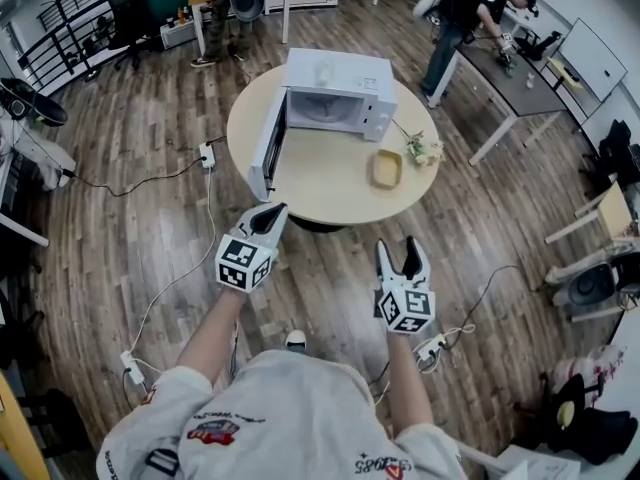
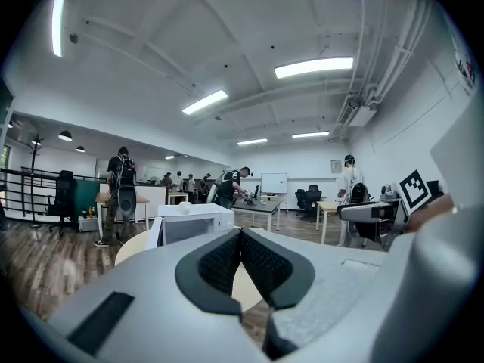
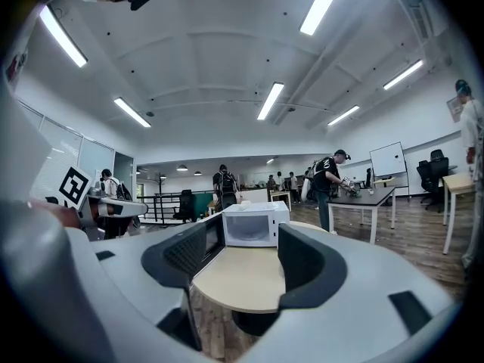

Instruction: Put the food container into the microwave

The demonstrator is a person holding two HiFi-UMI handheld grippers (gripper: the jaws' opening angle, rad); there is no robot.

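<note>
The jaws of my left gripper are pressed together, black pad on black pad, with nothing between them. The jaws of my right gripper stand wide apart. Nothing is held between them either, and through the gap I see only the desk further away. Both grippers hang in the air over the brown wooden floor, in front of my body. The left one is a bit further forward than the right. Each has a cube with black and white squares on it. Neither gripper touches anything.

Ahead of them stands the round, pale wooden desk. The small, square, tan food container sits on the right side of the desk, near the edge. It is outside the white box-shaped microwave, a little way in front of its right corner. The microwave sits at the back of the desk. Its door is swung wide open to the left, so the inside shows. Just to the right of the food container lies a small bunch of green and white bits. I cannot tell what it is.

A white cable with a plug block runs over the floor left of the desk. Far behind, on the right, a person in a black top leans over a long grey desk.
</note>
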